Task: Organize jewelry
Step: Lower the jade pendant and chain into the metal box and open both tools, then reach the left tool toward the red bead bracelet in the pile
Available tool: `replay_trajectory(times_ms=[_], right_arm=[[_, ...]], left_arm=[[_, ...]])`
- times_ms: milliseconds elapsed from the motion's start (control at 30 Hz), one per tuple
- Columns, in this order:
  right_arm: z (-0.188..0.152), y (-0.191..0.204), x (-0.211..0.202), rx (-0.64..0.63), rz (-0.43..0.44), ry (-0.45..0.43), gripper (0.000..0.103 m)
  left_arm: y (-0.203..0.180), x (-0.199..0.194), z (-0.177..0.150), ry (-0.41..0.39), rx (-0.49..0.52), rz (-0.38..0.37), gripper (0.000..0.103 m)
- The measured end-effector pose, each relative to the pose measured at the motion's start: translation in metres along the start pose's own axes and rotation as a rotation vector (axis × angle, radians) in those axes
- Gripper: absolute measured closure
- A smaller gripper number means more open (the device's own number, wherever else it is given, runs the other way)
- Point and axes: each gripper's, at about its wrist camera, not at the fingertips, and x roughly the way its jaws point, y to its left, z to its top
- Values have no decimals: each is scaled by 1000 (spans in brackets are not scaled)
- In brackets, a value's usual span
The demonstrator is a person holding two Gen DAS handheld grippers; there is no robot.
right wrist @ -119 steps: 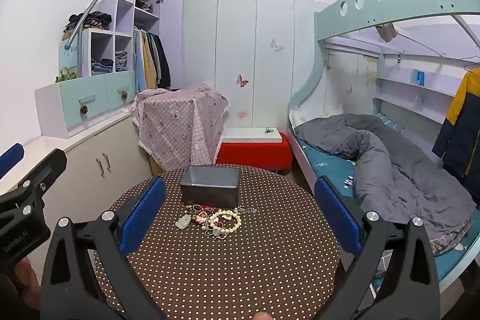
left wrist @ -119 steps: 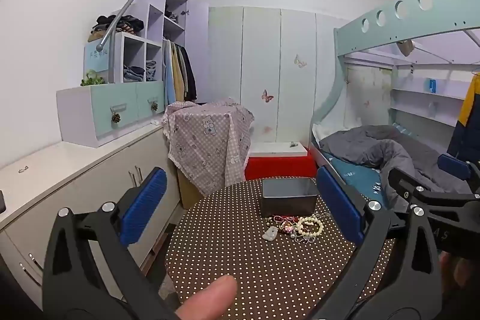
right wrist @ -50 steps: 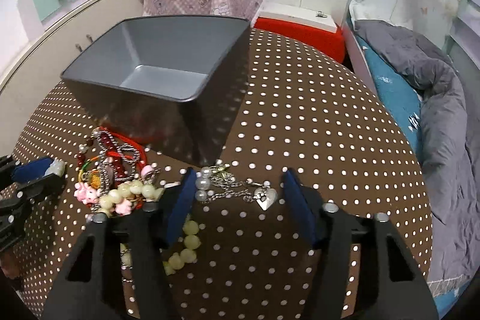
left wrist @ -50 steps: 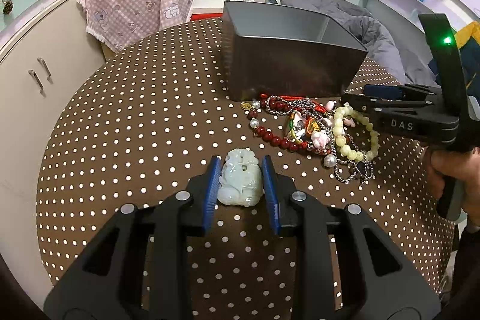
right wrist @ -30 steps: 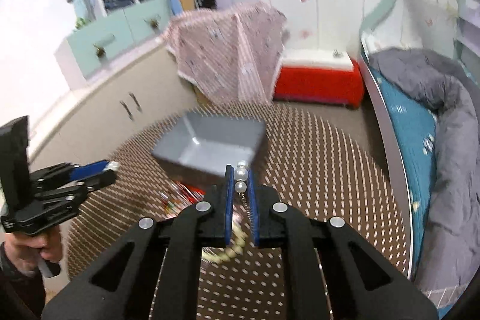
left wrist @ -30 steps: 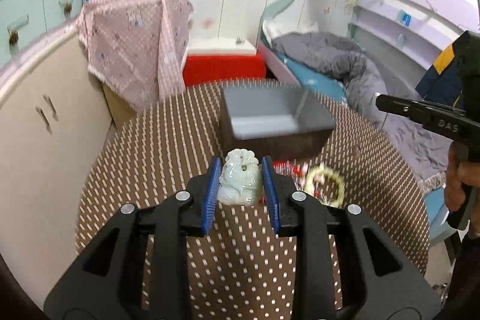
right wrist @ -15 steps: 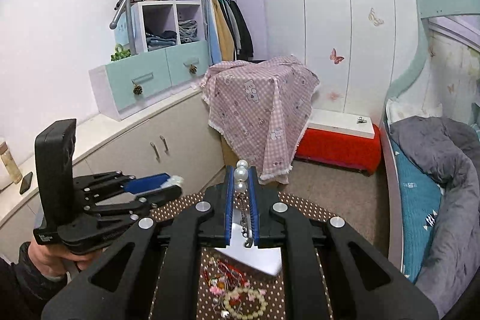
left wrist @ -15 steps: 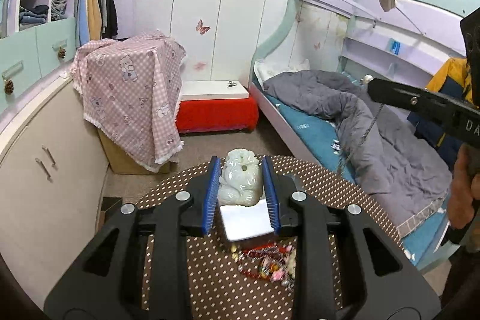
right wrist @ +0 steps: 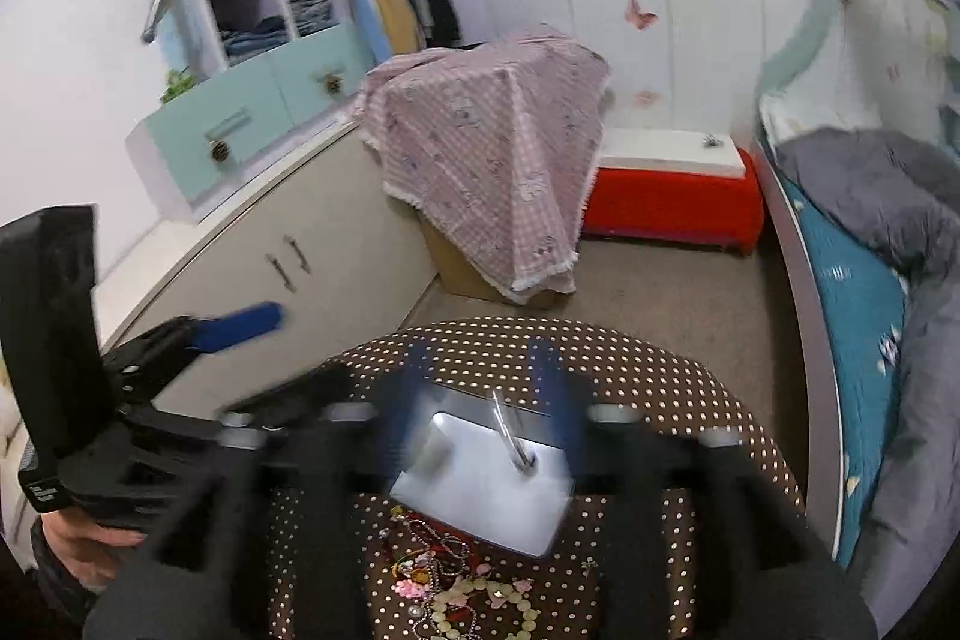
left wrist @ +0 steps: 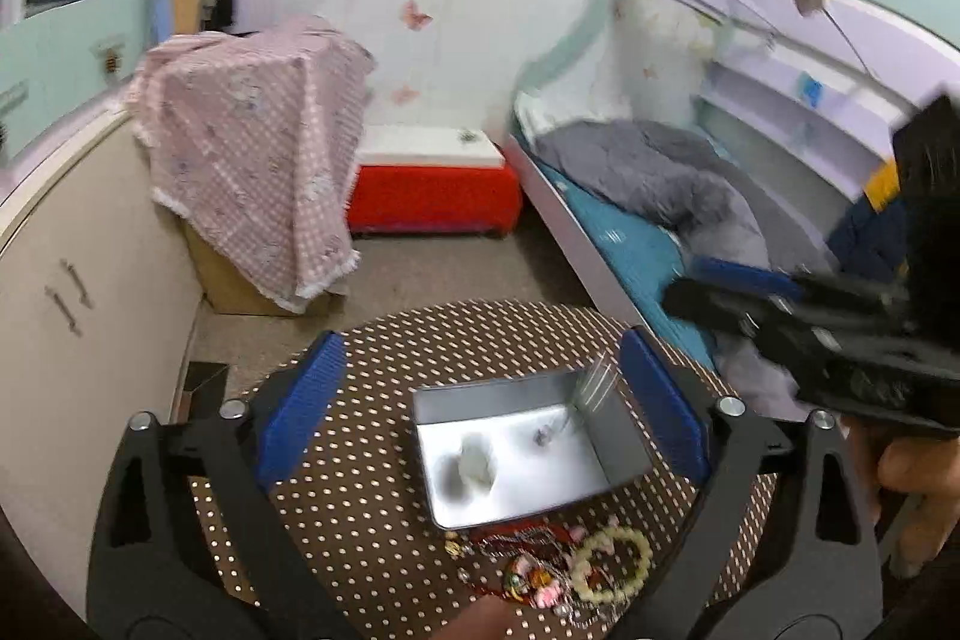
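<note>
- One grey metal tin [left wrist: 618, 436] is seen on the round brown polka-dot table [left wrist: 360, 514], open at the top.
- Inside the tin, a pale jade pendant [left wrist: 474, 463] is seen on the floor toward its left side; it is blurred.
- A thin chain necklace [left wrist: 591, 382] is seen as a streak above the tin's right wall, with a small blurred piece [left wrist: 543, 436] on the tin floor below it; whether the chain is resting there cannot be told.
- In the right wrist view the same chain [right wrist: 510, 430] is seen as a bright streak reaching into the tin [right wrist: 540, 526].
- The left gripper [left wrist: 480, 388] is held above the tin with its blue pads [left wrist: 300, 400] spread wide apart and nothing between them.
- The right gripper [right wrist: 486, 400] is heavily smeared by motion above the tin; its blue pads appear parted, with nothing clamped between them.
- One heap of jewelry [left wrist: 552, 568] is left on the table just in front of the tin: one cream bead bracelet [left wrist: 609, 562], red beads, pink charms and chain, too tangled to count.
- Around the table are seen one red storage box [left wrist: 432, 196], one pink checked cloth [left wrist: 252, 142] draped over a box, a beige cabinet [left wrist: 78, 280], and a bunk bed with a grey duvet [left wrist: 660, 184].
- A fingertip [left wrist: 474, 622] is seen at the bottom edge of the left view.
</note>
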Motion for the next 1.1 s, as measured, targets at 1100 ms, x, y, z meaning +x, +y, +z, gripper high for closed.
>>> replay_trajectory(times_ms=[1100], right_arm=[[-67,1,-108,63,-161,-209,7]], left_arm=[[8,-115,-82,-158,-37,268,7]])
